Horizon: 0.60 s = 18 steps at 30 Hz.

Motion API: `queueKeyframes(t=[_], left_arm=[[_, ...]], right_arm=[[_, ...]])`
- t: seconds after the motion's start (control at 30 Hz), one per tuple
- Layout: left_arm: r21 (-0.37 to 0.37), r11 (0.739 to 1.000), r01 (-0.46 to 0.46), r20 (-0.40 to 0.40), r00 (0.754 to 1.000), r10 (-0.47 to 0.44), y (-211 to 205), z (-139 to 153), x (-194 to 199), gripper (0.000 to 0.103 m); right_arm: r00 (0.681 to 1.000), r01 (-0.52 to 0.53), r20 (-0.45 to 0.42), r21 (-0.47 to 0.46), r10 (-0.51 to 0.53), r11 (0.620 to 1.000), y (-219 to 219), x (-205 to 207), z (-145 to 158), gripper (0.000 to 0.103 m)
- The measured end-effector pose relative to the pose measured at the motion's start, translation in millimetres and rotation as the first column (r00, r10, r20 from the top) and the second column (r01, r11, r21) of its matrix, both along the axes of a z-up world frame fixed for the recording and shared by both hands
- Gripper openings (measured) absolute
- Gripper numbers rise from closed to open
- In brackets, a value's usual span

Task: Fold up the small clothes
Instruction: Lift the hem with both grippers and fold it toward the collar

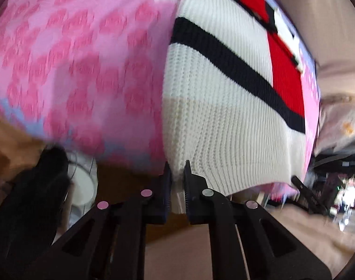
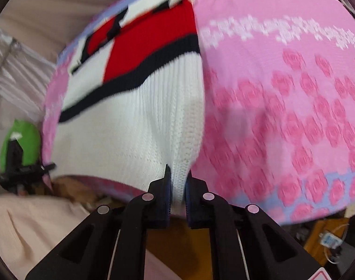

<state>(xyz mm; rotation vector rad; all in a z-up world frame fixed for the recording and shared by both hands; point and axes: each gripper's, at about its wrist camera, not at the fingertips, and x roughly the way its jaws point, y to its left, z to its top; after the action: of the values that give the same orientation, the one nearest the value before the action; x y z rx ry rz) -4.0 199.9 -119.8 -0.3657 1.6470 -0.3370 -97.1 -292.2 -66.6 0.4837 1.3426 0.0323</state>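
Observation:
A white knit sweater with a black stripe and a red block lies on a pink rose-patterned cloth. My left gripper is shut on the sweater's near left corner, with knit pinched between the pads. In the right wrist view the same sweater spreads to the left, and my right gripper is shut on its near right corner. The right gripper's fingers show at the far corner in the left view. The left gripper shows at the left edge in the right wrist view.
The pink cloth covers a surface whose near edge runs just past both grippers. A green object sits at the left. Brown boxes and a white round item lie below. A dark garment hangs at lower left.

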Motion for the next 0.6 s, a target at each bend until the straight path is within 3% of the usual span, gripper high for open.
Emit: queueKeyframes(t=[0.13, 0.2, 0.27, 0.33, 0.43, 0.5, 0.6], left_arm=[[0.035, 0.993, 0.117, -0.127, 0.986, -0.111, 0.9, -7.6, -42.4, 0.009], [0.036, 0.992, 0.124, -0.166, 0.979, -0.117, 6.6, -4.7, -56.8, 0.007], [0.023, 0.997, 0.076, -0.147, 0.986, -0.072, 12.6, 10.7, -47.5, 0.003], [-0.003, 1.0, 0.02, -0.074, 0.997, -0.02, 12.1, 30.5, -20.2, 0.003], [-0.082, 0.996, -0.038, 0.089, 0.995, 0.045, -0.5, 60.1, 49.9, 0.003], [-0.074, 0.997, -0.025, 0.248, 0.968, 0.043, -16.5, 77.2, 103.0, 0.003], [-0.072, 0.997, -0.027, 0.371, 0.927, 0.052, -38.0, 84.5, 171.2, 0.003]], right_arm=[[0.976, -0.121, -0.182, 0.001, 0.119, 0.993, 9.5, -41.6, -16.5, 0.008], [0.955, -0.147, -0.254, 0.048, 0.154, 0.988, 16.7, -60.2, -19.7, 0.008], [0.954, -0.126, -0.262, 0.091, 0.146, 0.988, 17.2, -60.4, -9.0, 0.008], [0.975, -0.097, -0.192, 0.1, 0.115, 0.99, 8.7, -38.0, 15.2, 0.008], [1.0, -0.008, 0.021, 0.135, 0.005, 0.991, -17.6, 29.3, 59.5, 0.008], [0.984, 0.033, 0.171, 0.143, -0.058, 0.989, -35.9, 79.7, 80.3, 0.008], [0.941, 0.103, 0.299, 0.187, -0.156, 0.977, -62.9, 148.7, 80.6, 0.008]])
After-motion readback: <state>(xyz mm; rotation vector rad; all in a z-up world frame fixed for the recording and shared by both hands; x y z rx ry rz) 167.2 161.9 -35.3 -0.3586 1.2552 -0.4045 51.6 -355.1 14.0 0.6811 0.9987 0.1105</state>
